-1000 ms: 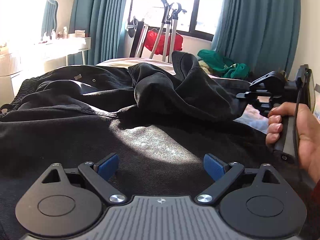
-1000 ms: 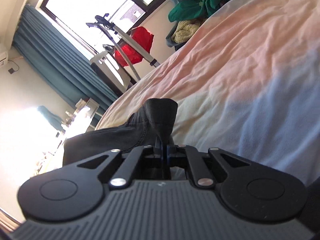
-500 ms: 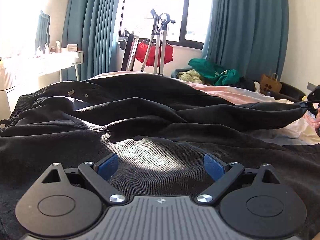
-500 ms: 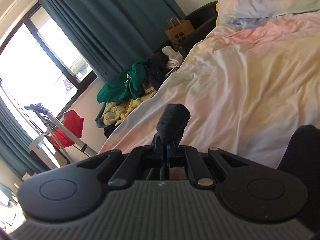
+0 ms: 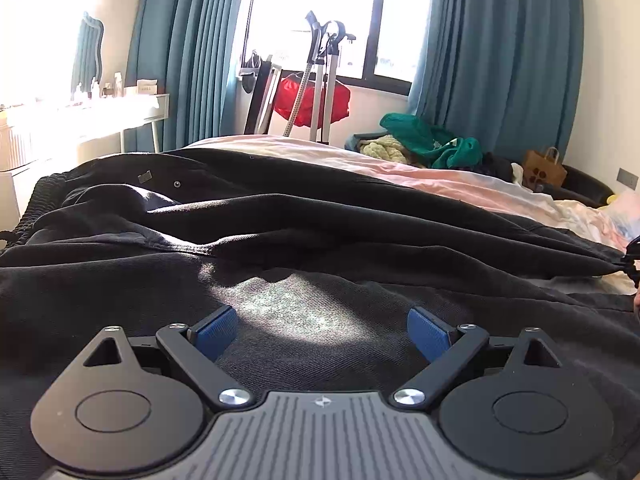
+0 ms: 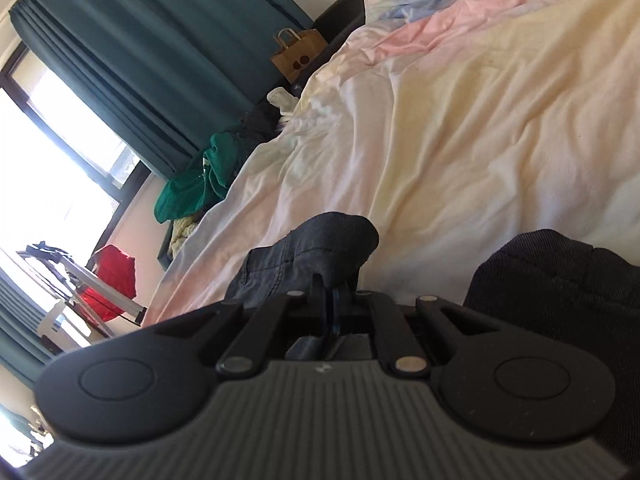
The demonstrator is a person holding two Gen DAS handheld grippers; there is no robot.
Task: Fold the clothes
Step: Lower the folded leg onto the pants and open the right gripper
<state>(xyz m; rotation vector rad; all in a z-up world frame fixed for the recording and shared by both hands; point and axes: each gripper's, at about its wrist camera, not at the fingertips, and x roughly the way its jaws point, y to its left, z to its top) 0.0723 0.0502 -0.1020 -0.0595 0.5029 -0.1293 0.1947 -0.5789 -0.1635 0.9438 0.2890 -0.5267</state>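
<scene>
right gripper clamped on black garment; left gripper spread wide above it.

right jaws closed on a fold of the dark fabric, a bunched end protruding just past the fingertips, with pastel bed sheet behind. left jaws wide apart, blue pads hovering low over the cloth; contact cannot be confirmed. the garment lies spread across the bed, ribbed hem at the left edge, one long ridge running to the right edge of the left view. beyond: teal curtains, red bag on a stand, green clothing pile, brown paper bag, white desk.
</scene>
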